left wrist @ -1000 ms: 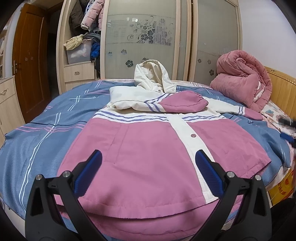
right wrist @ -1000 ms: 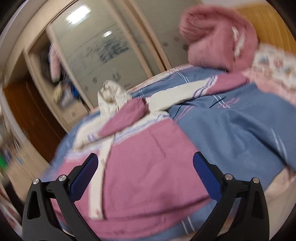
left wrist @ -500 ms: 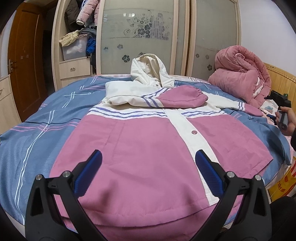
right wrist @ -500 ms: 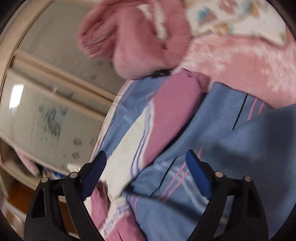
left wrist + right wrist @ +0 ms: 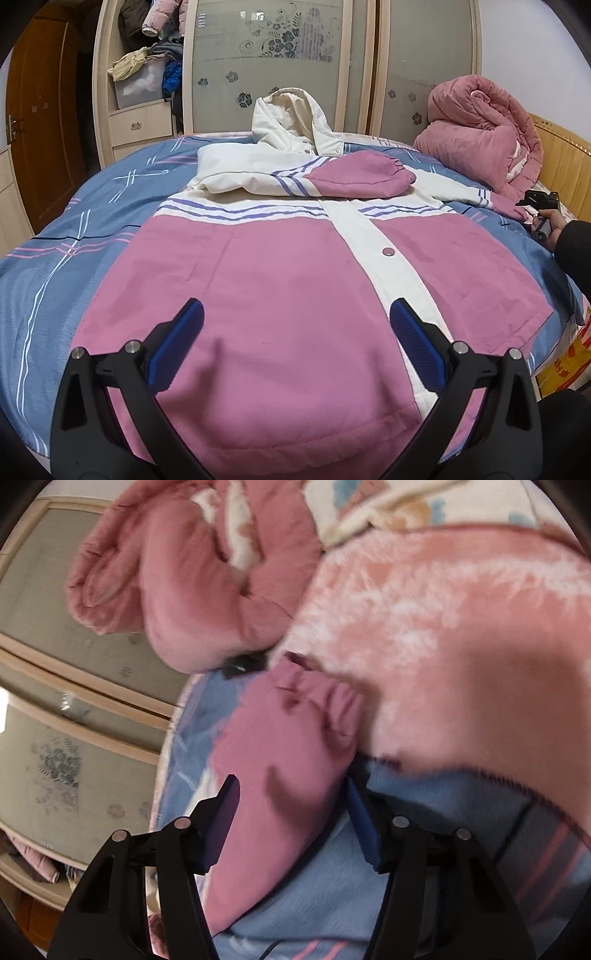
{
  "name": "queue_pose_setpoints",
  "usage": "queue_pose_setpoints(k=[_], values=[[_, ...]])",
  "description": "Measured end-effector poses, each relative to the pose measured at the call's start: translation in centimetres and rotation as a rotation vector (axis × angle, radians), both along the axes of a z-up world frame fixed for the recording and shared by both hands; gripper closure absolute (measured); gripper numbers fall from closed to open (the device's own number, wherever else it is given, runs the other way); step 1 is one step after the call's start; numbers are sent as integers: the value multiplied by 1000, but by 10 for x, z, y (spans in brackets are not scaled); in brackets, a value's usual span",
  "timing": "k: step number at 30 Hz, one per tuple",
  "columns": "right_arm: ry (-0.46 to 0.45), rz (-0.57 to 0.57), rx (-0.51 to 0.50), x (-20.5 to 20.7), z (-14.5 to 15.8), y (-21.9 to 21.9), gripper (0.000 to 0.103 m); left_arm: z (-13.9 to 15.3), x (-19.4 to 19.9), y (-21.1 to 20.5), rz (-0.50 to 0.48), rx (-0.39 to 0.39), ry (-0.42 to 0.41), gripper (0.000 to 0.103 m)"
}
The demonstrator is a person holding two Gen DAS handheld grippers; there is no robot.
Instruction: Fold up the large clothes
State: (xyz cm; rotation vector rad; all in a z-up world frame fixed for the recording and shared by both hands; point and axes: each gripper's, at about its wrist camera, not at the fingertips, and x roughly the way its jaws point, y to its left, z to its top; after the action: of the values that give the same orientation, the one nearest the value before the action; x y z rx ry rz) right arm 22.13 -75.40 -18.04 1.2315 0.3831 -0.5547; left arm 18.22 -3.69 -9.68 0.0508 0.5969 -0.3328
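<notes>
A pink and white hooded jacket (image 5: 280, 280) lies front up on the blue bed (image 5: 55, 258). Its left sleeve (image 5: 332, 177) is folded across the chest. Its right sleeve (image 5: 491, 201) stretches out to the right. My left gripper (image 5: 295, 332) is open and empty above the jacket's hem. In the right wrist view my right gripper (image 5: 291, 808) is open with its jaws on either side of the pink sleeve (image 5: 288, 760) near the cuff, not closed on it. The right gripper also shows in the left wrist view (image 5: 539, 206), held at the sleeve's end.
A rolled pink quilt (image 5: 484, 125) lies at the bed's far right beside a wooden headboard (image 5: 565, 166). A fluffy pink blanket (image 5: 443, 646) lies just past the cuff. A wardrobe with glass sliding doors (image 5: 273, 62) stands behind the bed. A brown door (image 5: 40, 122) is at left.
My right gripper swung right and down to the outstretched sleeve and now straddles it near the cuff, jaws narrower than before. My left gripper rose slightly over the hem and stayed open.
</notes>
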Motion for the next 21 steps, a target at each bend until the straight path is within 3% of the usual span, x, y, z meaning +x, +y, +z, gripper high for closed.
queue_pose_setpoints(k=[1, 3, 5, 9, 14, 19, 21], values=[[16, -3, -5, 3, -4, -3, 52, -1, 1, -1, -2, 3, 3, 2], [40, -8, -36, 6, -4, -2, 72, -2, 2, -4, -7, 9, 9, 2], [57, -31, -71, 4, -2, 2, 83, -4, 2, -5, -11, 12, 13, 2], [76, -45, -168, 6, 26, 14, 92, -2, 1, -3, -12, 9, 8, 2], [78, -14, -441, 24, 120, 53, 93, 2, -3, 6, -3, -12, -1, 2], [9, 87, -696, 58, 227, 133, 93, 8, -5, 15, 4, -39, -9, 2], [-14, 135, -759, 71, 256, 164, 93, 11, -7, 17, 4, -50, -17, 2]])
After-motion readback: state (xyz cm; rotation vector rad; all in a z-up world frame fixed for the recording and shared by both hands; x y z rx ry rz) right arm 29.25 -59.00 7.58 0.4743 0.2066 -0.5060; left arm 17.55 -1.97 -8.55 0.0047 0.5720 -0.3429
